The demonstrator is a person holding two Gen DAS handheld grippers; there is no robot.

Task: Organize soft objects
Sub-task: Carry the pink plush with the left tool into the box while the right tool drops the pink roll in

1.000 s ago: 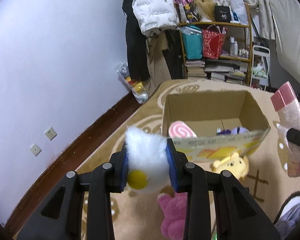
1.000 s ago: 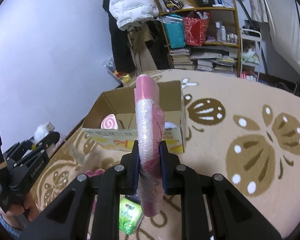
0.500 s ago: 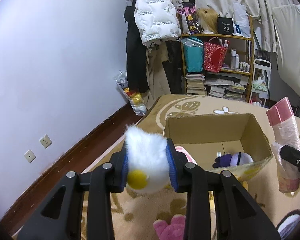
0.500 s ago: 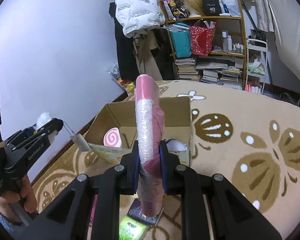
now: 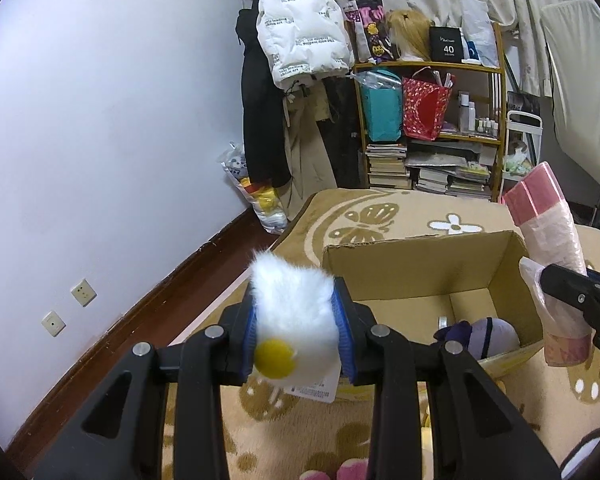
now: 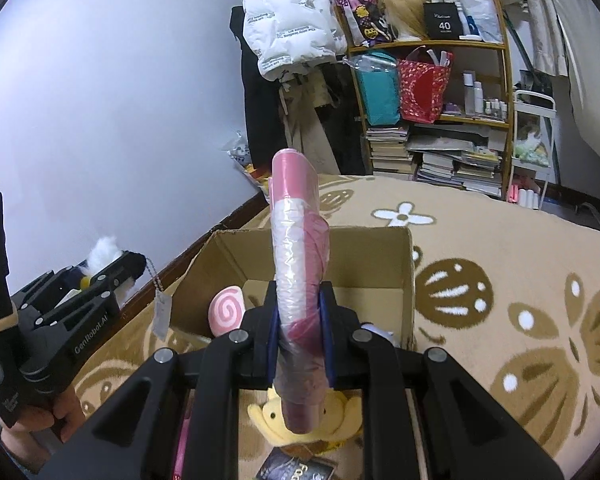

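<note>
Left wrist view: the left gripper (image 5: 296,332) pinches a fluffy white plush toy (image 5: 294,312) with a round yellow spot, its paper tag dangling below, held just beside the near left corner of an open cardboard box (image 5: 420,272) standing on a beige patterned carpet (image 5: 380,216). The right gripper (image 6: 300,336) clamps a tall pink plastic-wrapped roll (image 6: 298,272) upright over the box's near wall. Inside the box lie a pink swirl plush (image 6: 228,310) and a purple plush (image 5: 488,338). To drop well, I judge each hand should travel further over the opening and lower before letting go, so the light toys fall inside. A yellow plush (image 6: 300,424) lies on the carpet below.
</note>
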